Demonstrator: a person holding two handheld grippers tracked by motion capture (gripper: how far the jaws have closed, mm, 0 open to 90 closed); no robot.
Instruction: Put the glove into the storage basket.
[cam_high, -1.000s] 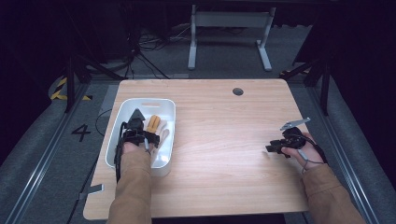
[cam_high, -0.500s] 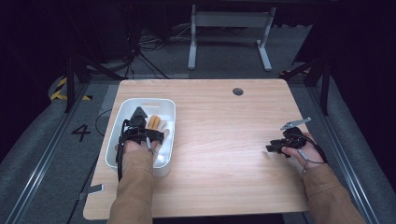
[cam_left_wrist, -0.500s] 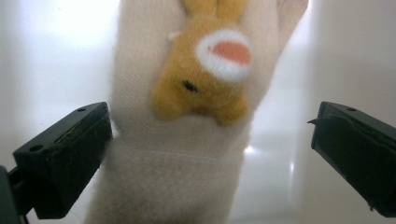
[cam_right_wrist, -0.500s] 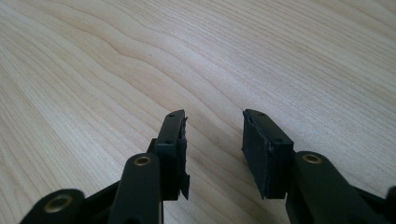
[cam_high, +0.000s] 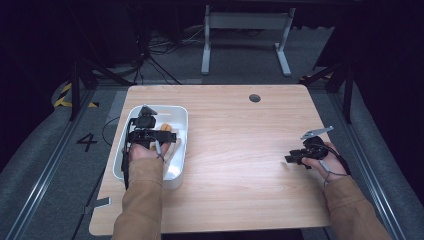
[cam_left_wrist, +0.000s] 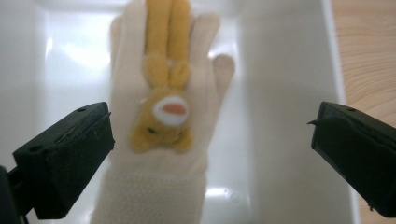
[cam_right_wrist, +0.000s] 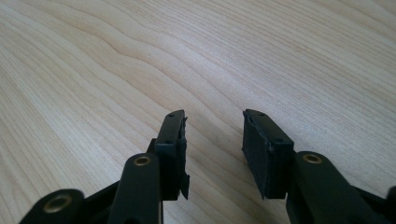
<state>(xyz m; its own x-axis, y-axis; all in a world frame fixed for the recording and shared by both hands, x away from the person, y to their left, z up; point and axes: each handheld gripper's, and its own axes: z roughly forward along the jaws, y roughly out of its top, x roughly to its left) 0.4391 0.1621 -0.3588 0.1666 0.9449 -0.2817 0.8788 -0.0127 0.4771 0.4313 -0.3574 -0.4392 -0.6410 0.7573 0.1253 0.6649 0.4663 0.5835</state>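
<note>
Count: one white rectangular plastic tub (cam_high: 179, 150), one cream knit glove (cam_left_wrist: 159, 186) with one yellow plush rabbit (cam_left_wrist: 163, 107) lying on its palm, two grippers. I've got my left gripper (cam_high: 145, 120) hanging over the tub at the wooden table's (cam_high: 235, 170) left edge, toward the far-left corner. Its jaws have just been opening and now stand spread as wide as they go, nothing pinched — the glove and rabbit lie below on the tub floor, clear of both pads.

My right gripper (cam_high: 289, 160) sits low near the table's right edge, about midway along it. Jaws part open with a gap between them, nothing in it.

View differences: the left gripper view gives me the glove's fingers pointing away from the camera, its ribbed cuff nearest, the rabbit's long ears running up along those fingers, the tub wall and a strip of wood on the right. From the high view the glove is mostly hidden under my hand and gripper; just a bit of tan and cream peeks out. The right gripper view (cam_right_wrist: 212, 135) gives bare wood grain beyond the jaw tips.

Room: the whole middle of the table between tub and right gripper is open wood, with one round cable hole (cam_high: 254, 98) near the far edge.
</note>
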